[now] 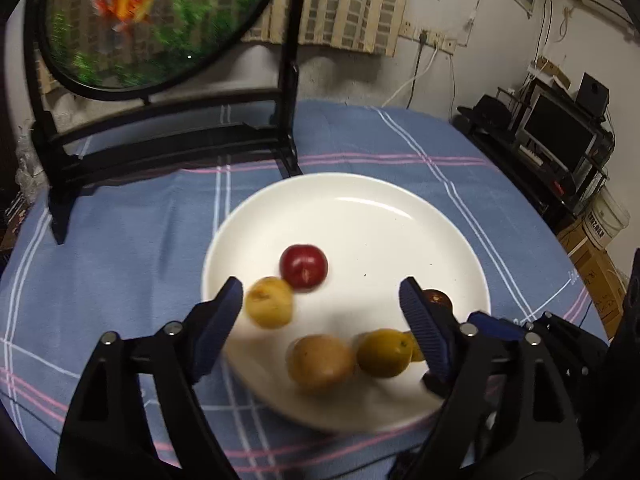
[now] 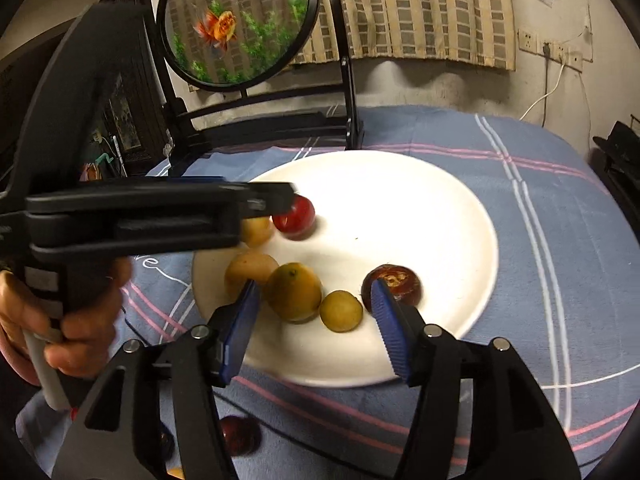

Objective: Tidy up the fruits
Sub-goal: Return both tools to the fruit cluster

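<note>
White plate (image 2: 400, 200) sits mid-worktop on the blue checked cloth (image 2: 540, 220), just in front of the black stand with the round fish picture (image 2: 236, 28) at the far edge. 6 fruits are on the plate, all bunched toward its near rim, so the far half stays bare: red fruit (image 1: 303, 267), pale yellow fruit (image 1: 269, 302) touching it, tan fruit (image 1: 320, 362), orange citrus (image 2: 294, 292), small yellow-green fruit (image 2: 341, 311), dark brown fruit (image 2: 392, 284).

My left gripper (image 1: 320, 300) hangs over the near rim with jaws spread wide and nothing between the pads; the pale yellow fruit sits just inside its left finger, apparently freshly dropped there. My right gripper (image 2: 316, 304) is about half open over the citrus and the yellow-green fruit, pads (image 2: 244, 320) clear of both, holding nothing.

At least 1 dark red fruit (image 2: 239, 436) lies off the plate on the cloth near the worktop's near edge, under the right gripper. I judge that's what's left to collect; the plate is clearly the gathering spot.
</note>
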`<move>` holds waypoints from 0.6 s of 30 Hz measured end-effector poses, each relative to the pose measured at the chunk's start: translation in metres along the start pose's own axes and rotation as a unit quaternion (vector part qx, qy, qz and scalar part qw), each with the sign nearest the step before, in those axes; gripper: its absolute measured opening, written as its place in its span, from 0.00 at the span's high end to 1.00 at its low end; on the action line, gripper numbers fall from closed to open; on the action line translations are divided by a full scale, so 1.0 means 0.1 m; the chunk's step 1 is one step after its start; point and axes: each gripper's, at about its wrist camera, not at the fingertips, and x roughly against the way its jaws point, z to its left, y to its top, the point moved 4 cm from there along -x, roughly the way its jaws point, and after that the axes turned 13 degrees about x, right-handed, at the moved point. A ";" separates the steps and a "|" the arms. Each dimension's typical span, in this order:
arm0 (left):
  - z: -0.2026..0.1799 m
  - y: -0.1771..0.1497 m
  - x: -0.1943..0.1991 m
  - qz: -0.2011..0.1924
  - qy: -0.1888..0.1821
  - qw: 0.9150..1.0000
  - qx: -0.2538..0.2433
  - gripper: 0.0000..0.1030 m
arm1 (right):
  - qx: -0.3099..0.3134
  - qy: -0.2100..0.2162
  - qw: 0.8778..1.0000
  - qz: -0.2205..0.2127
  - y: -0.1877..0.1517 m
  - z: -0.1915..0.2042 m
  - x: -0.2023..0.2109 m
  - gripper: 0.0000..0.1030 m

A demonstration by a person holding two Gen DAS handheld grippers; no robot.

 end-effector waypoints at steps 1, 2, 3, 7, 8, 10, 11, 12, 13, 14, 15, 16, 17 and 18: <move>0.03 -0.01 0.11 -0.009 -0.001 1.000 0.002 0.14 | -0.004 -0.004 1.000 -0.005 0.00 -0.01 0.07 0.43; 0.06 -0.04 0.26 -0.019 -0.001 1.000 0.002 0.13 | -0.007 -0.005 1.000 -0.011 0.00 -0.01 0.16 0.43; 0.09 -0.07 0.38 -0.026 -0.003 1.000 0.001 0.13 | -0.010 -0.005 1.000 -0.015 0.00 -0.01 0.23 0.42; 0.20 -0.34 0.94 -0.051 -0.011 0.999 -0.004 0.09 | -0.011 -0.006 0.999 -0.034 -0.11 0.06 0.59 0.40; 0.24 -0.43 1.06 -0.056 -0.008 0.998 -0.006 0.08 | -0.009 -0.004 0.999 -0.037 -0.17 0.10 0.68 0.40; 0.29 -0.63 1.22 -0.060 -0.002 0.998 -0.009 0.06 | -0.002 -0.002 0.999 -0.040 -0.27 0.17 0.81 0.40; 0.33 -0.77 1.32 -0.061 0.004 0.998 -0.010 0.06 | 0.003 -0.001 0.999 -0.039 -0.31 0.21 0.84 0.40; 0.37 -0.93 1.42 -0.062 0.008 0.998 -0.010 0.06 | 0.012 0.003 0.999 -0.037 -0.39 0.26 0.90 0.40; 0.40 -1.10 1.51 -0.063 0.013 0.998 -0.010 0.06 | 0.020 0.006 0.999 -0.036 -0.46 0.31 0.94 0.40; 0.42 -1.22 1.57 -0.066 0.018 0.998 -0.012 0.06 | 0.031 0.011 0.999 -0.033 -0.54 0.36 0.99 0.40; 0.44 -1.39 1.66 -0.071 0.024 0.997 -0.013 0.06 | 0.038 0.014 0.999 -0.031 -0.59 0.40 1.01 0.40; 0.46 -1.55 1.75 -0.076 0.028 0.997 -0.016 0.06 | 0.047 0.020 0.998 -0.026 -0.65 0.45 1.03 0.40; 0.46 -1.67 1.79 -0.077 0.030 0.996 -0.018 0.06 | 0.058 0.025 0.998 -0.018 -0.73 0.50 1.05 0.40; 0.46 -1.83 1.85 -0.075 0.032 0.996 -0.020 0.06 | 0.065 0.025 0.998 -0.014 -0.76 0.54 1.07 0.40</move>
